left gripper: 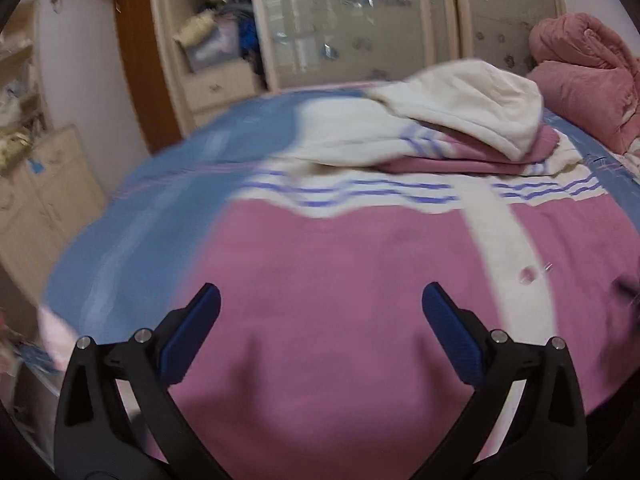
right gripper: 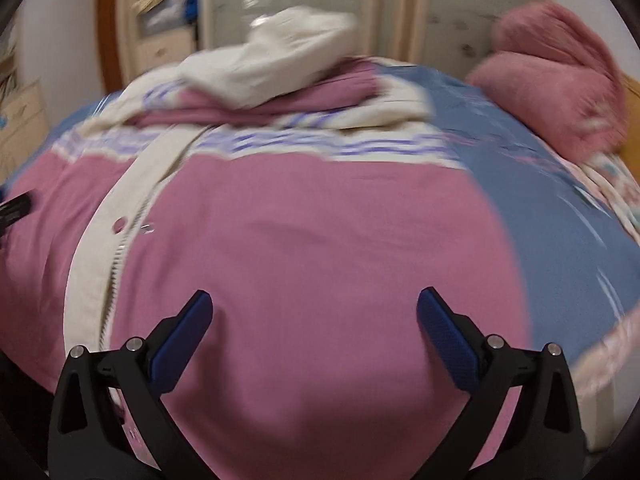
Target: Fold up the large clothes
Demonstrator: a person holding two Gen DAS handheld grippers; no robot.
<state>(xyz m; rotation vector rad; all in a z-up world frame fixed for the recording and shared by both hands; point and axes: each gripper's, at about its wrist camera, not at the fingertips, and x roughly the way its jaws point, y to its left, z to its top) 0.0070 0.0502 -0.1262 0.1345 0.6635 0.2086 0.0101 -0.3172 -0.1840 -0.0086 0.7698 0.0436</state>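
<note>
Left gripper (left gripper: 321,304), right gripper (right gripper: 314,310) both spread wide, apparently just above pink jacket (right gripper: 304,232)

Jacket (left gripper: 340,280) flat on bed (left gripper: 152,208); blanket (left gripper: 584,80) behind, right.

My pink and cream zip-up jacket (right gripper: 304,240) runs off the bottom edge. The blue bedsheet (left gripper: 160,216) and the tall cream wardrobe (right gripper: 280,8) look smeared.
</note>
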